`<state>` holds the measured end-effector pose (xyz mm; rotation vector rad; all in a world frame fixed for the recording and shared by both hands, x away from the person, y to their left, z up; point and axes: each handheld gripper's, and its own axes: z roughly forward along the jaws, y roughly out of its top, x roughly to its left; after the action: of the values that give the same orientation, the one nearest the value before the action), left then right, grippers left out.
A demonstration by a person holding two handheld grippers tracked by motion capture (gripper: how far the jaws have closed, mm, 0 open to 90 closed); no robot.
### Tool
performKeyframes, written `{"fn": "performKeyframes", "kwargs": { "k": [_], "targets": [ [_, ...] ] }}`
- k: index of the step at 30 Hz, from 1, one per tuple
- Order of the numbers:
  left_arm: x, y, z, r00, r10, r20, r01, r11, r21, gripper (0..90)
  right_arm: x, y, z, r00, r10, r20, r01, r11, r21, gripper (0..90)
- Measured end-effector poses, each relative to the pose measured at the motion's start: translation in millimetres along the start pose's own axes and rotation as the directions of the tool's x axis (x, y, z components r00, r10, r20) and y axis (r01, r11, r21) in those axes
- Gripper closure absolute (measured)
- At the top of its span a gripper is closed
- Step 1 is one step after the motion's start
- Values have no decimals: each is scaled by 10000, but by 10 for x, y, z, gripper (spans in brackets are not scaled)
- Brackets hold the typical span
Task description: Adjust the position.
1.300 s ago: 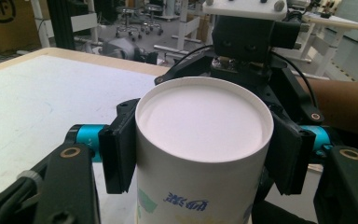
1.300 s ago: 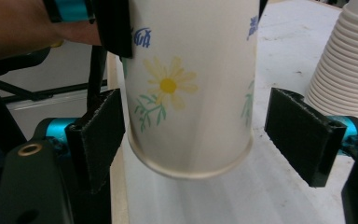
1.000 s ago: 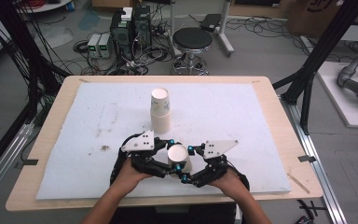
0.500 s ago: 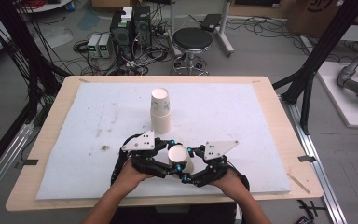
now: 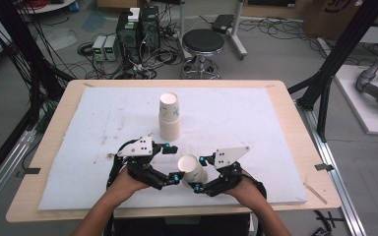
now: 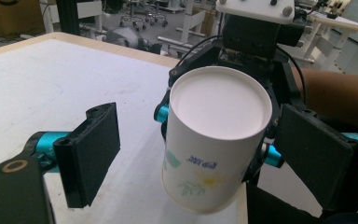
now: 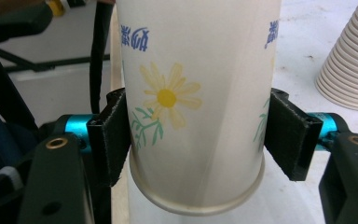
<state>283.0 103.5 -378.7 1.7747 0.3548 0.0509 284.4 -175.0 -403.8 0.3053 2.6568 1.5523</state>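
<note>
The right gripper [image 7: 196, 135] clamps the upside-down paper cup [image 7: 196, 93] (near the cup stack [image 5: 170, 118]); the left gripper [image 6: 214, 154], jaws just opened, flanks it untouched.

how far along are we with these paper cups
Done: a stack of upside-down cups stands mid-table. In hand: the right gripper is clamped on one flowered paper cup, held upside down; the left gripper has just been opening, its pads clear of the cup. Left, probably: carrying this cup to the stack and setting it on top.
</note>
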Motion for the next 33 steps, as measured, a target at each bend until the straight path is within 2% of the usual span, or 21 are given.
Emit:
{"fn": "performKeyframes", "kwargs": {
  "k": [10, 16, 19, 21, 25, 26, 28, 30, 31, 33],
  "targets": [
    [7, 10, -66, 9999, 83, -148, -80, 9997, 235, 143, -79, 150, -50, 9992, -391, 48, 386, 9969, 691, 309],
    [-1, 44, -67, 9994, 295, -160, -286, 9981, 538, 143, -87, 229, -31, 9969, -785, -37, 783, 9889, 1262, 309],
    [-8, 71, -57, 9989, 469, -84, -459, 9950, 887, 143, -88, 284, 1, 9943, -1057, -153, 1067, 9775, 1822, 309],
    [-11, 79, -54, 9988, 493, -64, -485, 9943, 950, 144, -89, 308, 15, 9924, -1214, -206, 1231, 9709, 2055, 309],
    [-18, 104, -43, 9981, 615, 18, -612, 9898, 1290, 144, -88, 336, 31, 9904, -1364, -247, 1384, 9649, 2233, 308],
    [-19, 109, -38, 9979, 642, 32, -641, 9882, 1392, 144, -81, 347, 45, 9892, -1438, -296, 1468, 9601, 2380, 309],
    [-17, 121, -14, 9968, 785, 140, -797, 9809, 1774, 145, -72, 357, 61, 9879, -1509, -359, 1550, 9547, 2541, 309],
    [-18, 125, -5, 9966, 815, 149, -828, 9787, 1879, 146, -69, 361, 72, 9871, -1537, -440, 1599, 9526, 2589, 309],
    [-11, 130, 8, 9960, 882, 175, -899, 9749, 2038, 146, -67, 368, 79, 9860, -1608, -437, 1666, 9502, 2634, 309],
    [-7, 138, 21, 9956, 908, 244, -939, 9716, 2170, 147, -53, 396, 103, 9833, -1754, -481, 1818, 9389, 2922, 309]
  ]
}}
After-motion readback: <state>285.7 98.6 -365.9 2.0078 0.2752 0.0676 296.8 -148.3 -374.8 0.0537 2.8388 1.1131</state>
